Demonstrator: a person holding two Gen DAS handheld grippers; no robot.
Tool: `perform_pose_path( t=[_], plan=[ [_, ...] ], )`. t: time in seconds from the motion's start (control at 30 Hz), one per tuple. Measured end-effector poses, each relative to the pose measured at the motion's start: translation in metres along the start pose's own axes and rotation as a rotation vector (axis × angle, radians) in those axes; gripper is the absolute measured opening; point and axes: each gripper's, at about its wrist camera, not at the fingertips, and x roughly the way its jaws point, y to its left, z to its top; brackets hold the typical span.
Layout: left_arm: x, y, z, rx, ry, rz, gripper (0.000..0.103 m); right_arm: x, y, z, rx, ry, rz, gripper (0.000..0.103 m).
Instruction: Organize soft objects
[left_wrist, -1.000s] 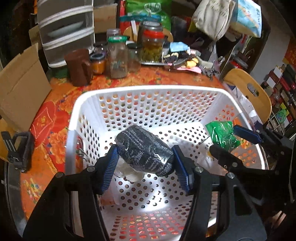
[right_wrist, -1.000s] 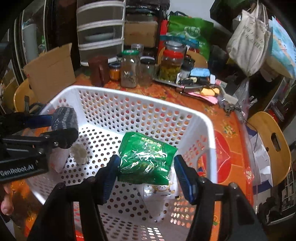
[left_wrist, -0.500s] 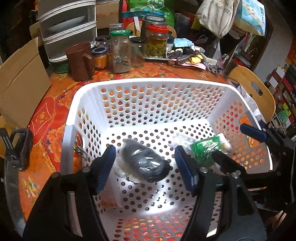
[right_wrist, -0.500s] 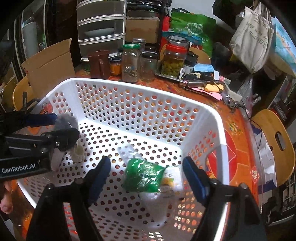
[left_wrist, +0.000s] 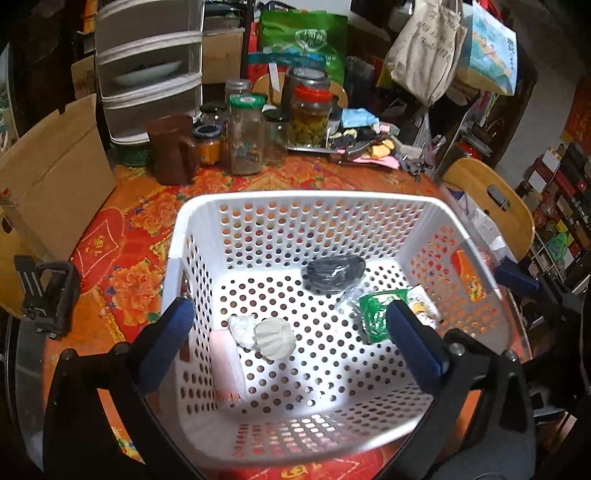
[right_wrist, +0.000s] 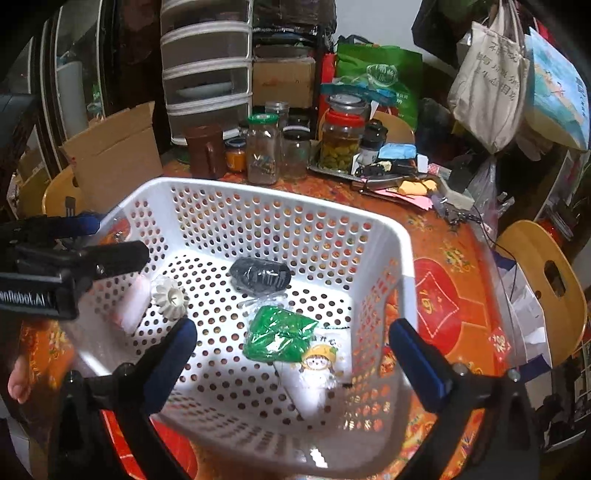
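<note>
A white perforated basket stands on the orange flowered table. On its floor lie a dark wrapped bundle, a green packet, a white ribbed ball, a pale pink block and a small bag with a cartoon figure. My left gripper hovers above the basket, jaws opening wide, nothing between them. My right gripper also hovers over it, jaws opening, the green packet lying free below.
Behind the basket stand several glass jars, a brown jug and a drawer unit. A cardboard box lies at the left, wooden chairs at the right. Clutter and bags fill the back.
Both grippers let go: the dark bundle and the green packet dropped to the basket floor. Both pairs of jaws spread wide and both grippers drew back and up from the basket.
</note>
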Motion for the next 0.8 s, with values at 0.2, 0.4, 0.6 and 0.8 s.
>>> perform_pose_path(
  t=[0.2, 0.4, 0.6, 0.8],
  plan=[
    [-0.051, -0.013, -0.017, 0.053, -0.071, -0.007, 0.103, -0.039, -0.001, -0.015, 0.021, -0.075, 0.004, 0.103],
    [-0.104, -0.021, -0.064, 0.101, -0.118, -0.005, 0.103, -0.091, 0.006, -0.043, 0.005, -0.159, -0.038, 0.103],
    [-0.138, -0.016, -0.119, 0.101, -0.167, -0.014, 0.103, -0.122, 0.017, -0.09, 0.013, -0.178, -0.049, 0.103],
    [-0.151, -0.002, -0.174, 0.062, -0.188, 0.001, 0.103, -0.124, 0.024, -0.139, 0.107, -0.154, -0.005, 0.103]
  ],
)
